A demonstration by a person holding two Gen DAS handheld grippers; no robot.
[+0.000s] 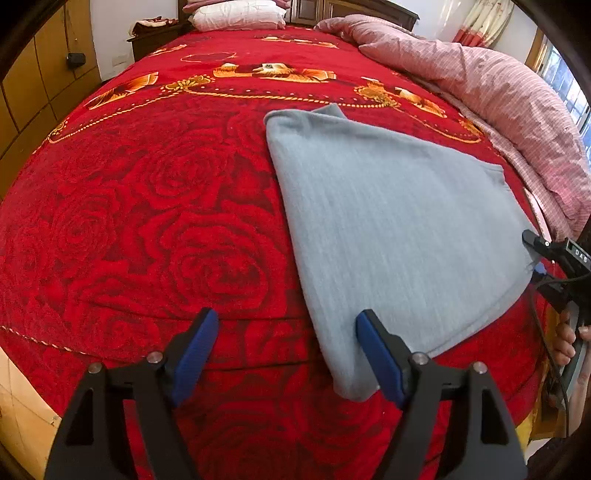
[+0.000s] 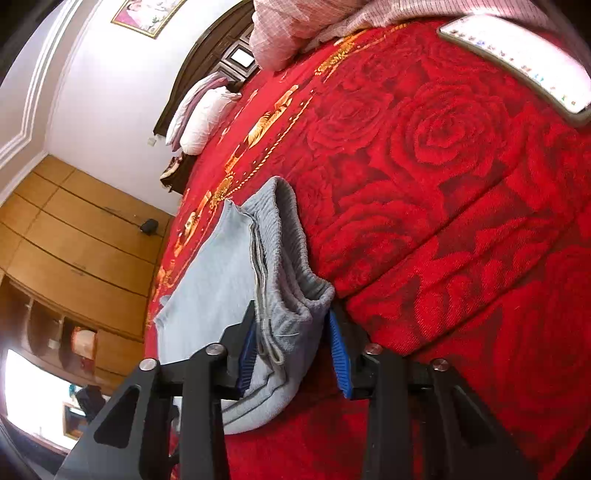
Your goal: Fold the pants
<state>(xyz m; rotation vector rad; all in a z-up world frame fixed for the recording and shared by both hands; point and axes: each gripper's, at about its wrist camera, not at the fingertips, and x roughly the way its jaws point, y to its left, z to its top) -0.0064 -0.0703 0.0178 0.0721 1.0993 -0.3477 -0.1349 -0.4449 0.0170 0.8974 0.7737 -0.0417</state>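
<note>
Left gripper [image 1: 286, 354]: jaws wide apart, nothing between them, one pad beside the near corner of the pants [image 1: 399, 236]. Right gripper [image 2: 291, 350]: clamped on the bunched waistband end. Pants lying on the red blanket [image 1: 147, 221], already doubled into a flat layered stack; judged mostly folded, with a last fold or squaring-up possibly left. Pink quilt [image 1: 498, 103] heaped alongside, apart from the work. Pillows [image 1: 236, 14] at the headboard, well apart. No obstruction noted.

Red rose bedspread [image 1: 147, 229]; pink quilt [image 1: 498, 96]; white pillow [image 1: 236, 16]; wooden wardrobe [image 2: 74, 236].
</note>
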